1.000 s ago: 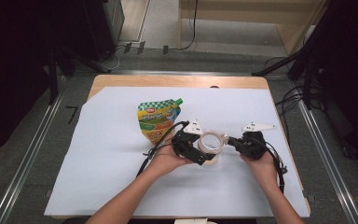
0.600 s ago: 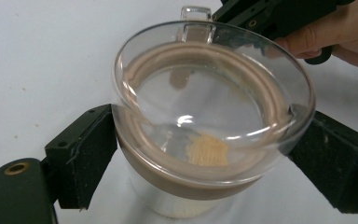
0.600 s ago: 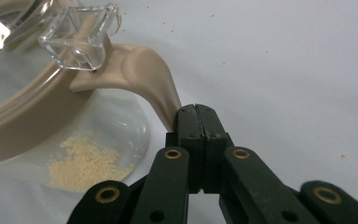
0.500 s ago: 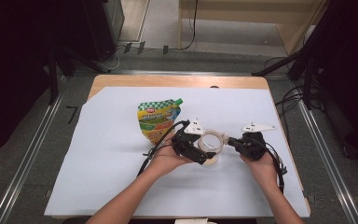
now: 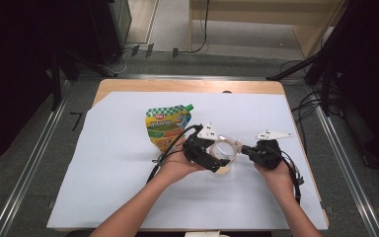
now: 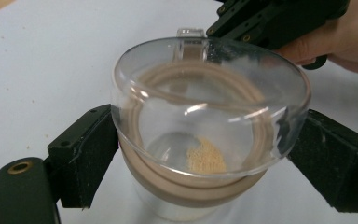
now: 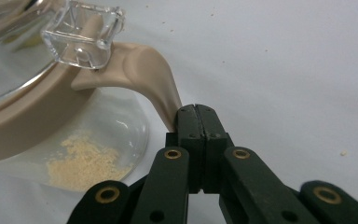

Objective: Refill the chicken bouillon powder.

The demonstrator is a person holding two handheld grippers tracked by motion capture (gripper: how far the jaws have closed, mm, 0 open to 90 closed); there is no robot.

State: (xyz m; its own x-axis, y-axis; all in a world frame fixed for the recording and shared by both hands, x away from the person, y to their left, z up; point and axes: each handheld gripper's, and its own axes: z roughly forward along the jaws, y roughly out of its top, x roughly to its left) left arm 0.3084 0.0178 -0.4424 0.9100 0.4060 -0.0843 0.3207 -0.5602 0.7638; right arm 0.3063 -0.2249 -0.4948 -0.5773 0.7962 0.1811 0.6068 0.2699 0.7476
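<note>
- The left gripper (image 6: 205, 154) has its fingers (image 6: 81, 154) pressed on both sides of the clear jar (image 6: 209, 126).
- The right gripper (image 7: 196, 112) has its fingers together, pinching the jar's tan tab (image 7: 151, 74).
- The jar sits on the table (image 5: 103, 173), covered in a pale sheet.
- A little yellow powder (image 6: 206, 157) lies inside the jar.
- A green pouch (image 5: 167, 127) lies nearby.
</note>
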